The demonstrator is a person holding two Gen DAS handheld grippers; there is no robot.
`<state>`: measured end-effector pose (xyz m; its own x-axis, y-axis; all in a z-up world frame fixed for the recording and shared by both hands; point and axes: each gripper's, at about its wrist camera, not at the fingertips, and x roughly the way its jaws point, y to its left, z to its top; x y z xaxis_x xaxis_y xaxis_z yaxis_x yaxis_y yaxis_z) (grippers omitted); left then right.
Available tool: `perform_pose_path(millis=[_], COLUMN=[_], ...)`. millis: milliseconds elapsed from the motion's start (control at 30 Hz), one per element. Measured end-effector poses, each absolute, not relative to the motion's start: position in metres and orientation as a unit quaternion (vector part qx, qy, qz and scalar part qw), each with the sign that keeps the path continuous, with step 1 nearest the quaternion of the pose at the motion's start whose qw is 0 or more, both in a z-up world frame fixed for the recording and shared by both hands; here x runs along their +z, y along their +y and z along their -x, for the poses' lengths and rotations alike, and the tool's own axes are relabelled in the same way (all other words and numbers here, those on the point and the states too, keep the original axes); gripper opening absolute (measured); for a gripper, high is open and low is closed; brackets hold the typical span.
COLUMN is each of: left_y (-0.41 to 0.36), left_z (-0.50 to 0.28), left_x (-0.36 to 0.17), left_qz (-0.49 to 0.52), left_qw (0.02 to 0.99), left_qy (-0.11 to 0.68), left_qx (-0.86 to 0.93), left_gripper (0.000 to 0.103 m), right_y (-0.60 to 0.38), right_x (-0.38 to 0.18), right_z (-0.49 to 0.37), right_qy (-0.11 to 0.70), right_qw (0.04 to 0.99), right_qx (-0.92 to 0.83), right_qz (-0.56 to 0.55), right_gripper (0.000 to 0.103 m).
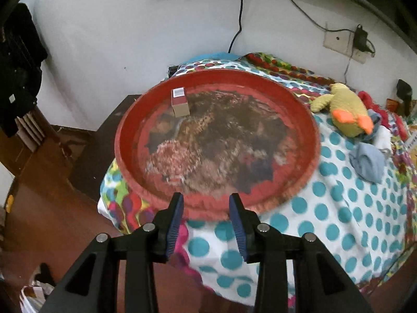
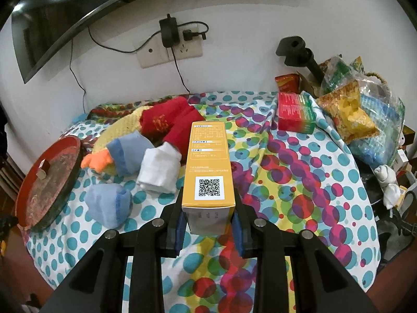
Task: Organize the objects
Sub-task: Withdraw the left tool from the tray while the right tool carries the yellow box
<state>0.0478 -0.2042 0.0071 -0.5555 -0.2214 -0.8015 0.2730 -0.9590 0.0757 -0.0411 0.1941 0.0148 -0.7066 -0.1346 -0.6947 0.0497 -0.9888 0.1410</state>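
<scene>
- With my right gripper (image 2: pixel 208 224) clamped on the near end of the long orange cardboard box with a QR code (image 2: pixel 207 161), the box's long axis runs straight ahead along my fingers, out over the polka-dot cloth (image 2: pixel 299 208).
- Left gripper (image 1: pixel 206 219): fingers apart, nothing between them; the near lip of the round red tray (image 1: pixel 125 130) sits in the gap. Contact cannot be told from this view.
- The tray lies at the left edge of the cloth-covered surface, part of its rim hanging past the cloth edge. A small red-and-tan carton (image 1: pixel 179 102) stands inside near the far rim.
- Key relation: in the right wrist view the tray is well off to the left of the box, so the box must swing left to reach it. The left hand is the nearer one to the tray, the right hand carries the load.
- Between box and tray lie a rolled light-blue sock (image 2: pixel 109 204), a folded white cloth (image 2: pixel 159 167) and a yellow plush duck with orange feet (image 1: pixel 346 109). Judgement: the path should pass above these.
- Farther right, a red-and-green box (image 2: pixel 294 113) and crinkled snack bags (image 2: pixel 349 109) crowd the wall side; open cloth lies straight ahead and to the right.
- Risk, as I judge it: pressing on the overhanging tray edge could tip it.
</scene>
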Motion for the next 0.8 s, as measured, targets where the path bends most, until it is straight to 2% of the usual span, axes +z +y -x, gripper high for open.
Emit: perform_pose_path(millis=[133, 400, 800], left_y=[-0.205, -0.208, -0.211], left_z=[-0.058, -0.07, -0.079], left_x=[0.003, 0.001, -0.002], left_qz=[-0.45, -0.455, -0.438], left_qw=[0.138, 0.091, 0.104], left_qy=[0.021, 0.06, 0.043], left_qx=[-0.882, -0.884, -0.892], left_gripper=[0.037, 0.037, 0.037], right_y=[0.179, 0.144, 0.106], right_x=[0.022, 0.036, 0.056], right_z=[0.037, 0.026, 0.014], right_qy=[-0.031, 0.02, 0.047], right_qw=[0.043, 0.03, 0.038], right_qx=[-0.924, -0.932, -0.937], right_qz=[-0.378, -0.361, -0.344], right_gripper=[0.028, 0.028, 0.028])
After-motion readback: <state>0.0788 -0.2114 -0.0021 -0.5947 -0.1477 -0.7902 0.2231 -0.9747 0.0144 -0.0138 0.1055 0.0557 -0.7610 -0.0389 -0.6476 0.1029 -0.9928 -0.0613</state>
